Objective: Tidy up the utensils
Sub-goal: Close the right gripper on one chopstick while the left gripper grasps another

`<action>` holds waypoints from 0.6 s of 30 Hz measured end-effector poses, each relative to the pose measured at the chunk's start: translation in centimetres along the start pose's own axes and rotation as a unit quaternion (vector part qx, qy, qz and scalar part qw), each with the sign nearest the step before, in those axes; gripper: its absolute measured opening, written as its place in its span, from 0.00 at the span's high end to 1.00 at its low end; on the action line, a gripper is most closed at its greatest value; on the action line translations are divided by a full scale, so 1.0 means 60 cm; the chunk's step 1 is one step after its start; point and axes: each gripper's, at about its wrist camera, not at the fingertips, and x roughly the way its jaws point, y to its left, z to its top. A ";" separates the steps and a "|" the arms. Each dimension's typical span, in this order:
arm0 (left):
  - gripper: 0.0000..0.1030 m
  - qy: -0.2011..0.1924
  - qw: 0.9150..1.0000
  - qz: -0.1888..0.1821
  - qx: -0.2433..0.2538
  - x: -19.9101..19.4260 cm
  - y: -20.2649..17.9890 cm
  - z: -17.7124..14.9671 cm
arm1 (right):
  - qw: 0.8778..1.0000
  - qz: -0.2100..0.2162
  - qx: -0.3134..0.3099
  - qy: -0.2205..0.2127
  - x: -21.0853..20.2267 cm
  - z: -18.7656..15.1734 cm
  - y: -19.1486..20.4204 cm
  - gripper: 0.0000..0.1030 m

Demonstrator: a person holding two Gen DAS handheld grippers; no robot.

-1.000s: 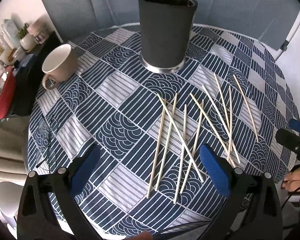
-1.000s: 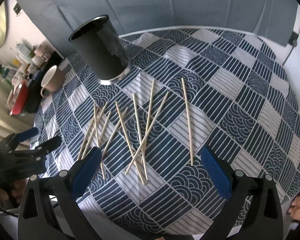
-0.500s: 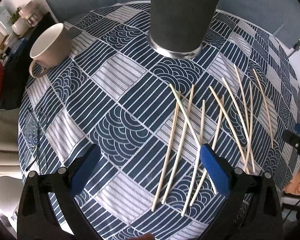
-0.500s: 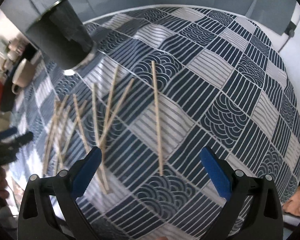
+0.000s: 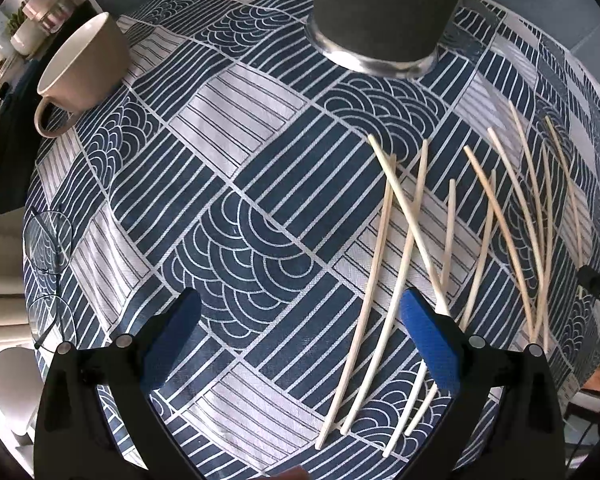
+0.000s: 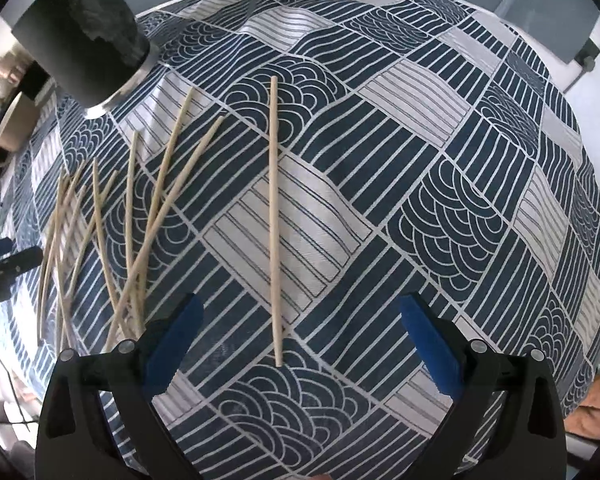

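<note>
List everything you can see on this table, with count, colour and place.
Chopsticks: about ten, pale wood, loose on the cloth, several crossing, one apart.
Holder: one, black with a silver base, upright at the far side.
Mug: one, beige, far left.
Glasses: one pair, thin-rimmed, left edge.
Tablecloth: one, navy and white, covering the table.
Left gripper: black, blue pads, jaws open.
Right gripper: same, jaws open.
</note>
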 end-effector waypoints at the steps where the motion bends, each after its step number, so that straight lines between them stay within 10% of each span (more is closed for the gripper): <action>1: 0.06 -0.001 1.000 0.006 0.002 0.003 -0.001 0.000 | 1.000 -0.003 -0.001 0.001 0.004 0.001 -0.001 0.08; 18: 0.04 -0.044 0.999 0.007 0.005 0.029 0.024 -0.008 | 1.000 -0.006 -0.010 -0.024 0.035 0.026 -0.014 0.06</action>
